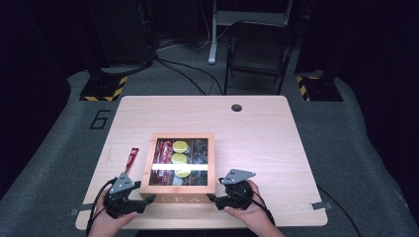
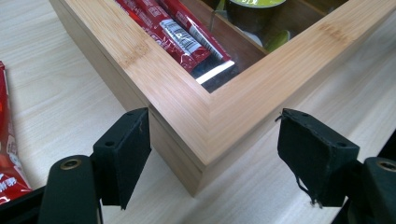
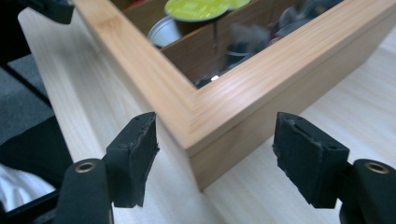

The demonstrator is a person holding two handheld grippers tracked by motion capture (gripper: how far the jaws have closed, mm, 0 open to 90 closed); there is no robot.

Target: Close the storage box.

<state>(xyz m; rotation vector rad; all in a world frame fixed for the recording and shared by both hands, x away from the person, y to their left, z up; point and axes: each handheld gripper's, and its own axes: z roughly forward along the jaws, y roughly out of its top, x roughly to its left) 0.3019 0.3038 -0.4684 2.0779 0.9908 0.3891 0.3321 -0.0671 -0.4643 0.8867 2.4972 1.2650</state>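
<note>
While both grippers wait at the near corners of the square bamboo tea box with a glass-paned lid, nothing is gripped yet. The box sits near the front middle of the pale wooden table, its lid down and flush with the body as far as both gripper views show.

The left gripper has its jaws spread wide, one on each side of the box's near-left corner; one jaw looks very close to the side wall, though I cannot tell if it touches. The right gripper mirrors this at the near-right corner, jaws equally parted with the corner between them and a clear gap on at least one side.

Through the glass show red stick sachets in the left compartment and round capsules with yellow-green foil tops in the middle one. One more red sachet lies loose on the table just left of the box.

My judgement is that the work is at its start: the approach is done, both grippers are lined up, but closing on the corners, then lifting the lid or shifting the box, all lies ahead. The loose sachet may belong inside.
</note>
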